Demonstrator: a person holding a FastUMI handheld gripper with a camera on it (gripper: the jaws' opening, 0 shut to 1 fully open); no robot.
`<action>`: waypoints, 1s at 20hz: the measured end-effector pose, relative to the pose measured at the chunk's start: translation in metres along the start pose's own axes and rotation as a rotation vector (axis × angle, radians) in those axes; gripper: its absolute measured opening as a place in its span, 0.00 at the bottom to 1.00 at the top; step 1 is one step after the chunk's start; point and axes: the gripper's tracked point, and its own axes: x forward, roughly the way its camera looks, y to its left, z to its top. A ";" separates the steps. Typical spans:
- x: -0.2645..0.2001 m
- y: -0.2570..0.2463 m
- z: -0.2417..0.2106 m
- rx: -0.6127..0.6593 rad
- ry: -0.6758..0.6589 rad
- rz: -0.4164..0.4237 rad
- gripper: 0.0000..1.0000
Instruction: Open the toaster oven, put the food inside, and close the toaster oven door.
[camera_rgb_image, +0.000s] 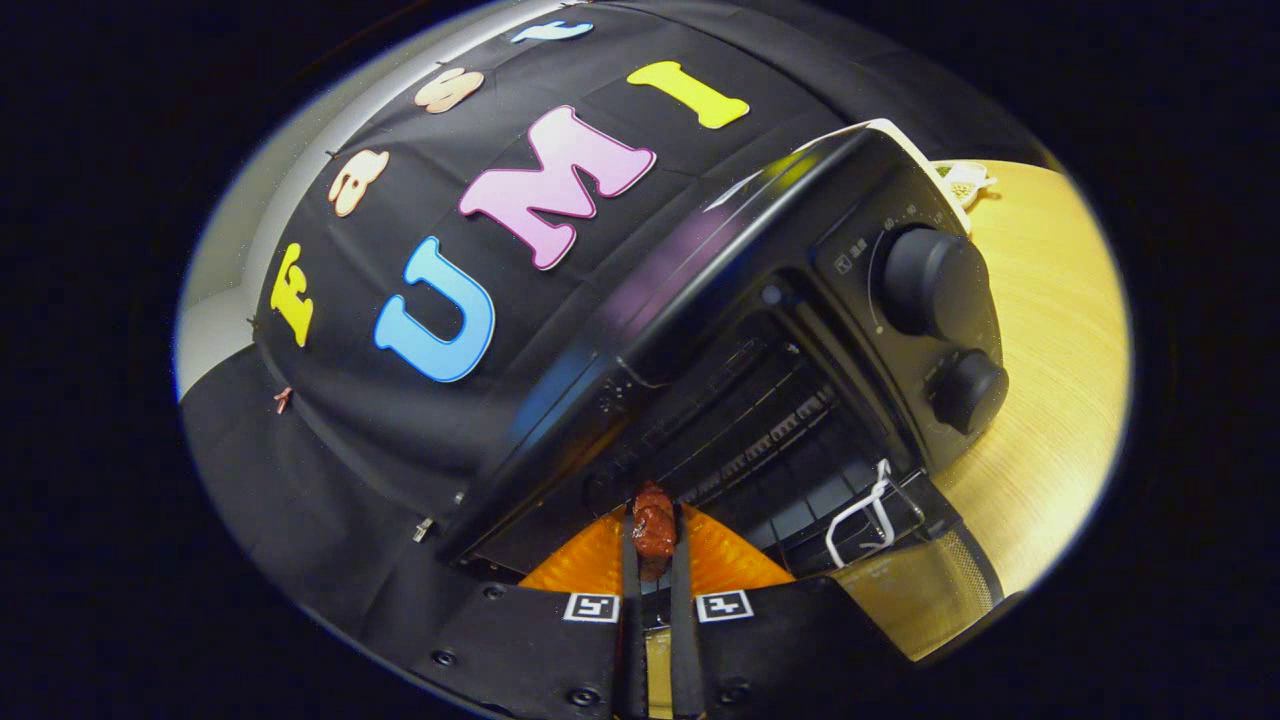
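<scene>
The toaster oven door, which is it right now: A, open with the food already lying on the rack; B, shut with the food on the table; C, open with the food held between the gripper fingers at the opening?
C: the toaster oven has its door dropped open, and the gripper is shut on the reddish-brown food piece just at the cavity's mouth.

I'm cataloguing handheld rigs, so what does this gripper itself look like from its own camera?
The gripper has two flat fingers running forward side by side, mounted on dark matte plates fastened with round screws. Each plate carries a small square black-and-white tag near the finger's base. No cables or sleeve are visible.
</scene>
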 end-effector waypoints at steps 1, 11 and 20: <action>0.000 0.002 -0.001 0.011 0.012 0.004 0.13; -0.034 -0.001 0.005 -0.302 0.030 -0.034 0.98; -0.112 0.005 -0.011 -0.534 0.112 -0.044 0.98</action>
